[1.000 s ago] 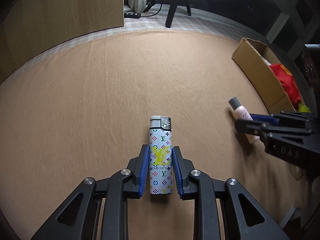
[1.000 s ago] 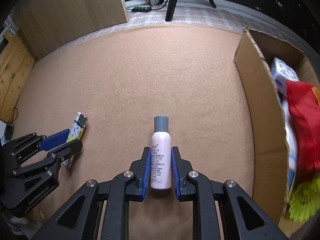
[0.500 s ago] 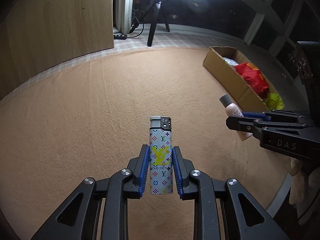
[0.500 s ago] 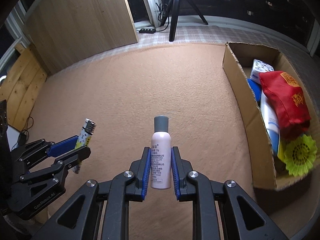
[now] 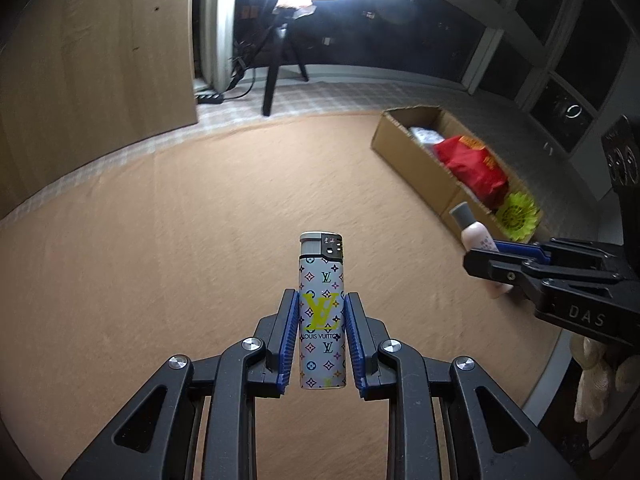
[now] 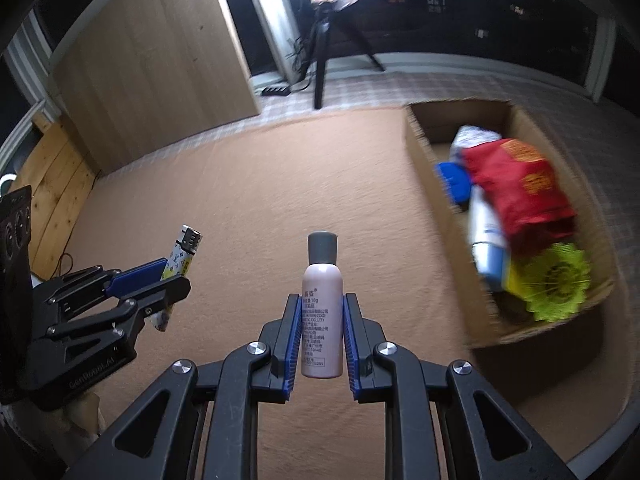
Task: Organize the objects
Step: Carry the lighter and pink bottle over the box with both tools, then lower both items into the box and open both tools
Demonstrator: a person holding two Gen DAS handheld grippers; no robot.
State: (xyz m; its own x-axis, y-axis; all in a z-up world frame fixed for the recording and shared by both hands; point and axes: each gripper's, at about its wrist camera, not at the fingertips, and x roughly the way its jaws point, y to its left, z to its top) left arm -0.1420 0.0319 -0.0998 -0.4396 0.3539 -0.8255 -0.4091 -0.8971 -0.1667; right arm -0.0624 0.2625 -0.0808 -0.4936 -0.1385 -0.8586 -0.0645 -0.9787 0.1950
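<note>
A white lighter point(image 5: 322, 312) with a coloured monogram print stands upright between the blue pads of my left gripper point(image 5: 322, 300), which is shut on it above the tan carpet. In the right wrist view the same lighter point(image 6: 182, 256) shows at the left, held in that gripper point(image 6: 160, 280). My right gripper point(image 6: 321, 300) is shut on a pale pink spray bottle point(image 6: 322, 312) with a grey cap. The bottle point(image 5: 478, 240) also shows at the right of the left wrist view, lifted off the carpet. An open cardboard box point(image 6: 448, 220) lies to the right.
The box point(image 5: 416, 160) holds a red pouch point(image 6: 516, 184), a yellow-green shuttlecock point(image 6: 560, 280), a white-and-blue tube point(image 6: 486, 240) and a blue item. A wooden panel point(image 6: 160, 72) and a ring-light tripod point(image 6: 324, 60) stand beyond the carpet. The round carpet's edge runs near the bottom right.
Both grippers have risen off the carpet with the lighter and the bottle in them. The views have tilted up, and the box and the ring light now show more fully.
</note>
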